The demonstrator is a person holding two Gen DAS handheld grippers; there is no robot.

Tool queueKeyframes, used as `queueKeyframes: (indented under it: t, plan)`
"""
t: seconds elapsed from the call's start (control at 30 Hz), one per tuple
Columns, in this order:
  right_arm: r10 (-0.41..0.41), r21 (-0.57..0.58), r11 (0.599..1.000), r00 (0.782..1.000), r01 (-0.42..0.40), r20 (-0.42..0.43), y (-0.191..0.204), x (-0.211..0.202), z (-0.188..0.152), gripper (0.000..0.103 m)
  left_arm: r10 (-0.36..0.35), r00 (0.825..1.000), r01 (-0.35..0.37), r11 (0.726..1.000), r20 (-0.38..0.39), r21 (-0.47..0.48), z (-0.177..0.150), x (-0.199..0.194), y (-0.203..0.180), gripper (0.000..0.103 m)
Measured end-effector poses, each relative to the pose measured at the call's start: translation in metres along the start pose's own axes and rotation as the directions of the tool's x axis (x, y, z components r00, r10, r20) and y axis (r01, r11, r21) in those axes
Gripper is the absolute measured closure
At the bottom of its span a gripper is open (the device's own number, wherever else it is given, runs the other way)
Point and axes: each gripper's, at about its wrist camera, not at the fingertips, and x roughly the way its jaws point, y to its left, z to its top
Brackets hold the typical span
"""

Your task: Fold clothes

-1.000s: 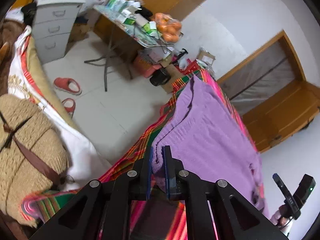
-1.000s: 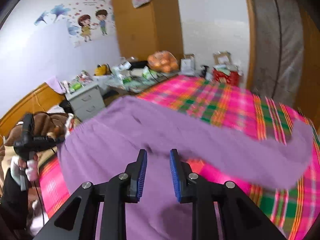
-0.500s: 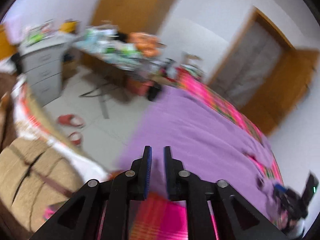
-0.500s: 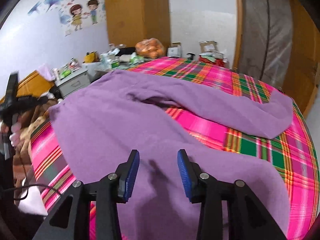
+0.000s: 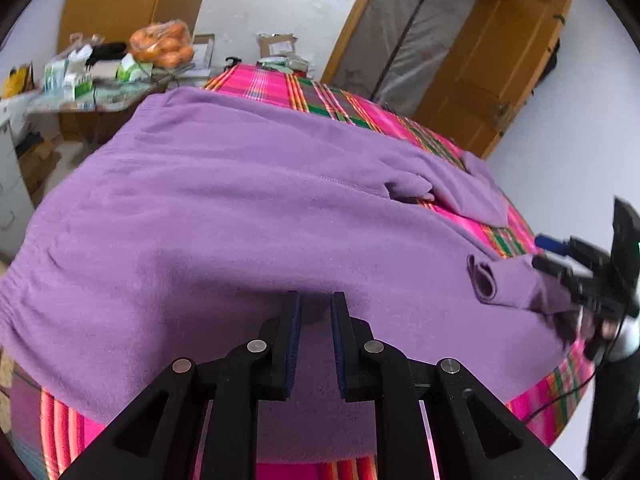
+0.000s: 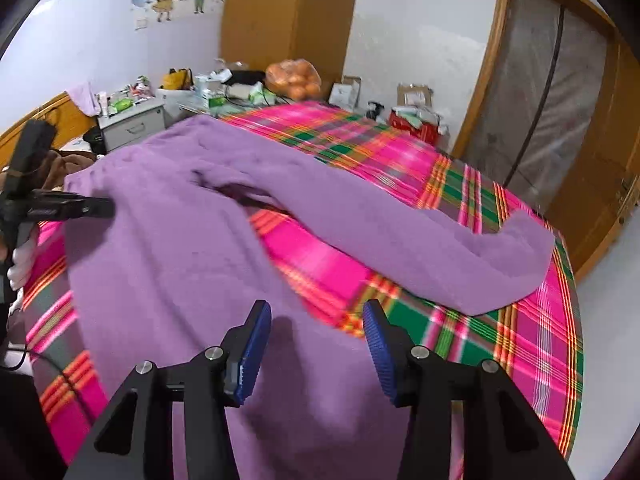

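Purple sweatpants (image 5: 224, 216) are lying spread on the plaid bed (image 6: 472, 344), waistband end toward the left-hand edge, legs running away toward the far right corner. One leg (image 6: 400, 240) is curving off across the plaid; the other is lying under your right tongs (image 6: 316, 344).

Left tongs (image 5: 316, 320) are hovering over the seat area with only a narrow slot between the blades. Cannot tell whether any cloth is pinched in there; it is looking like they are just above the fabric.

Right tongs are standing wide apart, gripping nothing, pointing along the near leg with its inner edge just ahead of the pads (image 6: 250, 354).

Key relation: the long axis is running left-to-right across you, and the stray leg is lying ahead and right of the right tongs, well apart from the left ones. Right hand is the nearer one for it.

My read: the garment is laid out and no fold is made yet. The cuff near the right bed edge is looking like the likely pick point.

Risk: fleece is thick and could be bunching in the grip.
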Motion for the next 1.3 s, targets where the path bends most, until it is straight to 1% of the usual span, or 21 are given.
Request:
queueKeyframes:
  t: [0.1,0.17,0.2,0.23,0.27,0.37,0.43,0.6,0.67,0.7,0.73,0.77,0.8,0.87,1.0,1.13,1.2,1.23,1.27,1.3]
  plan:
    - [0.094,0.012,0.996,0.994,-0.093,-0.063,-0.015,0.017,0.001,0.052,-0.012,1.0,0.012,1.0,-0.002,-0.003,0.0,0.002,0.001,0.088]
    - [0.156,0.013,0.988,0.982,-0.155,-0.109,-0.015,0.023,-0.002,0.053,-0.02,1.0,0.02,1.0,-0.004,-0.008,0.0,0.004,0.002,0.088]
    - [0.169,0.007,0.986,0.978,-0.169,-0.119,-0.013,0.022,-0.004,0.054,-0.025,1.0,0.025,1.0,-0.005,-0.011,0.0,0.005,0.003,0.088]
    - [0.174,0.0,0.984,0.977,-0.176,-0.125,-0.01,0.019,-0.007,0.064,-0.03,1.0,0.03,0.999,-0.005,-0.015,0.0,0.005,0.003,0.088]
    - [0.18,-0.007,0.983,0.975,-0.182,-0.13,-0.008,0.017,-0.01,0.075,-0.037,0.999,0.037,0.999,-0.006,-0.021,0.0,0.005,0.004,0.088]
    - [0.195,-0.029,0.979,0.97,-0.201,-0.146,0.0,0.01,-0.018,0.088,-0.05,0.999,0.05,0.998,-0.006,-0.031,0.0,0.006,0.006,0.088]
    - [0.203,-0.045,0.976,0.967,-0.212,-0.154,0.006,0.004,-0.024,0.091,-0.051,0.999,0.051,0.998,-0.006,-0.029,0.001,0.006,0.006,0.088]
    - [0.197,-0.131,0.966,0.964,-0.221,-0.178,0.034,-0.015,-0.035,0.091,-0.05,0.999,0.05,0.998,-0.006,-0.026,0.0,0.007,0.004,0.088]
    - [0.176,-0.167,0.964,0.968,-0.206,-0.179,0.043,-0.02,-0.035,0.087,-0.05,0.999,0.05,0.998,-0.006,-0.026,0.0,0.007,0.003,0.088]
    - [0.159,-0.179,0.966,0.973,-0.189,-0.169,0.045,-0.023,-0.034,0.086,-0.05,0.999,0.05,0.998,-0.006,-0.026,0.0,0.007,0.003,0.088]
    - [0.147,-0.185,0.967,0.977,-0.175,-0.156,0.046,-0.025,-0.032,0.083,-0.05,0.999,0.05,0.998,-0.006,-0.026,0.001,0.007,0.003,0.088]
    - [0.137,-0.193,0.968,0.98,-0.163,-0.141,0.047,-0.026,-0.03,0.075,-0.05,0.999,0.05,0.998,-0.006,-0.026,0.001,0.007,0.003,0.088]
    - [0.127,-0.203,0.968,0.984,-0.151,-0.125,0.047,-0.027,-0.028,0.071,-0.051,0.999,0.05,0.998,-0.006,-0.026,0.0,0.007,0.003,0.088]
    - [0.116,-0.225,0.964,0.987,-0.139,-0.112,0.053,-0.025,-0.023,0.071,-0.052,0.999,0.051,0.998,-0.006,-0.027,0.001,0.007,0.004,0.088]
    - [0.177,-0.28,0.937,0.975,-0.21,-0.137,0.069,-0.02,-0.019,0.071,-0.055,0.998,0.055,0.998,-0.006,-0.031,0.001,0.006,0.005,0.088]
    - [0.154,-0.328,0.926,0.98,-0.188,-0.125,0.081,-0.014,-0.014,0.071,-0.058,0.998,0.058,0.998,-0.006,-0.033,0.001,0.007,0.005,0.088]
    - [0.138,-0.316,0.932,0.981,-0.175,-0.134,0.08,-0.006,-0.01,0.071,-0.061,0.998,0.06,0.998,-0.007,-0.034,0.0,0.007,0.005,0.088]
    - [0.13,-0.308,0.937,0.982,-0.168,-0.14,0.079,-0.002,-0.008,0.074,-0.061,0.998,0.061,0.998,-0.007,-0.034,0.0,0.007,0.005,0.088]
    - [0.131,-0.295,0.94,0.98,-0.17,-0.148,0.078,0.002,-0.007,0.09,-0.062,0.998,0.061,0.998,-0.007,-0.033,0.0,0.007,0.005,0.088]
    - [0.143,-0.27,0.946,0.979,-0.179,-0.146,0.075,0.002,-0.008,0.096,-0.062,0.998,0.062,0.998,-0.007,-0.033,0.0,0.007,0.005,0.088]
